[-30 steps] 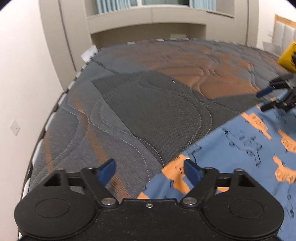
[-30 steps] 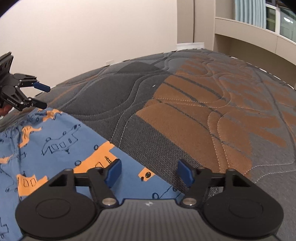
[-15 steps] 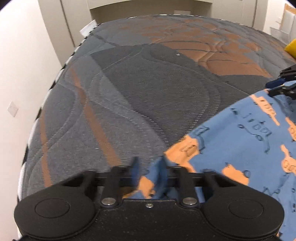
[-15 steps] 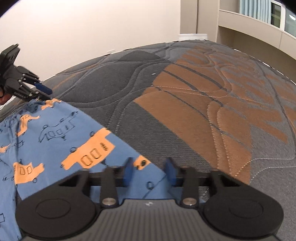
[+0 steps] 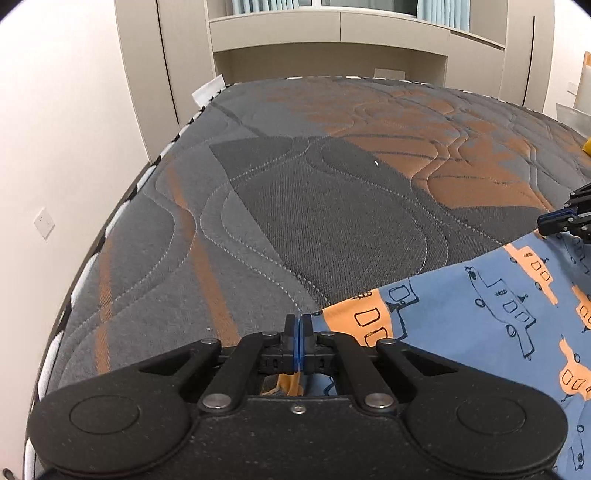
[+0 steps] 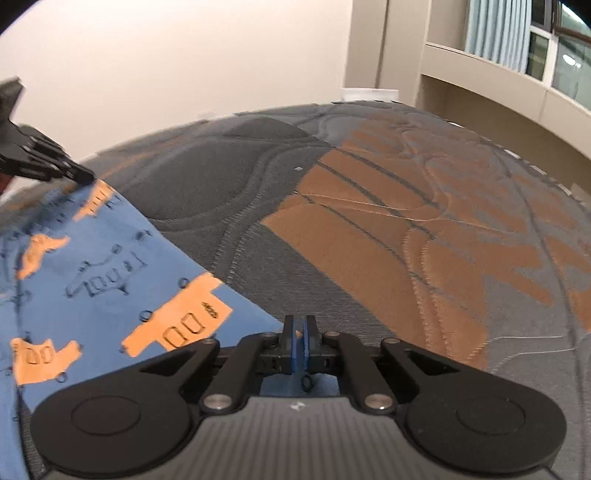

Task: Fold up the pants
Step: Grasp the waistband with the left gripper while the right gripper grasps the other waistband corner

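Your left gripper [image 5: 297,325] is clamped tight on one corner of the blue pants [image 5: 480,321], and your right gripper [image 6: 298,328] pinches the other corner, pads nearly together. The pants spread between them over the near part of the grey and orange mattress [image 5: 332,206]; beige shelving [image 5: 332,33] stands beyond.

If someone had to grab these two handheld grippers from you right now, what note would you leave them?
Left gripper: fingers shut, pinching one corner of the blue pants.
Right gripper: fingers shut on the other corner of the same edge.
Pants: spread on the grey and orange mattress, the held edge facing the bare part of the bed.
Done: both corners gripped.
Left: no fold shows yet. Probably lift both corners together, carry the edge over, lay it flat, then let go.
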